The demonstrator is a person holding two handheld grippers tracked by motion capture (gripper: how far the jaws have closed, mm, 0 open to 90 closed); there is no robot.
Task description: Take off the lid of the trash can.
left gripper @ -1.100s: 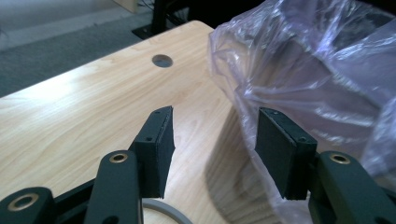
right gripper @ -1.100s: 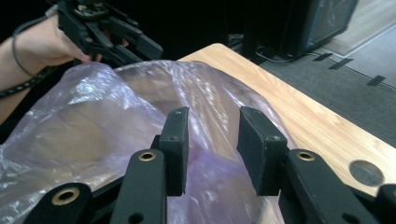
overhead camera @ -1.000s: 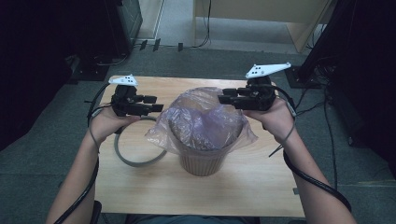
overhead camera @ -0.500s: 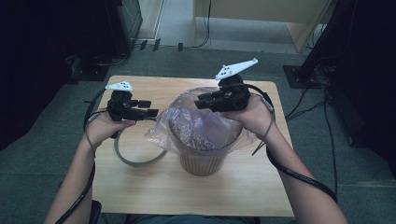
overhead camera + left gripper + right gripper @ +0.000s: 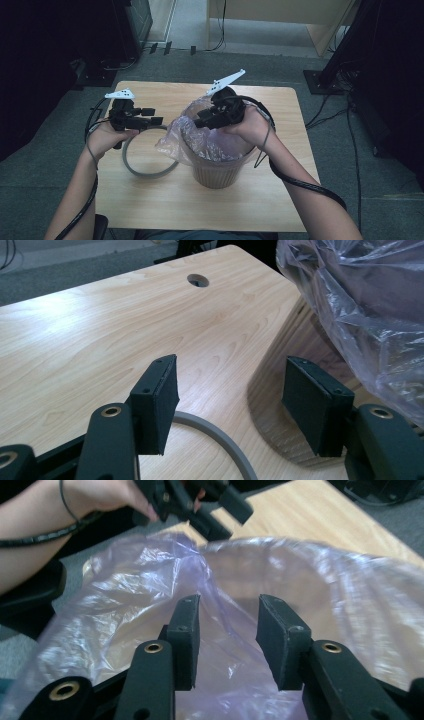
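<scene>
On the wooden table point(image 5: 150, 200) | crinkly plastic bag point(image 5: 200, 142) lines round bin point(image 5: 215, 172) | both grippers' jaws open, just widening, holding nothing

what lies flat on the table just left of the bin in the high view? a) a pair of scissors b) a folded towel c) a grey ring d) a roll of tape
c: a grey ring lies on the table beside the bin, under the left hand-held gripper; its curved edge also shows between that gripper's jaws in the left gripper view.
</scene>
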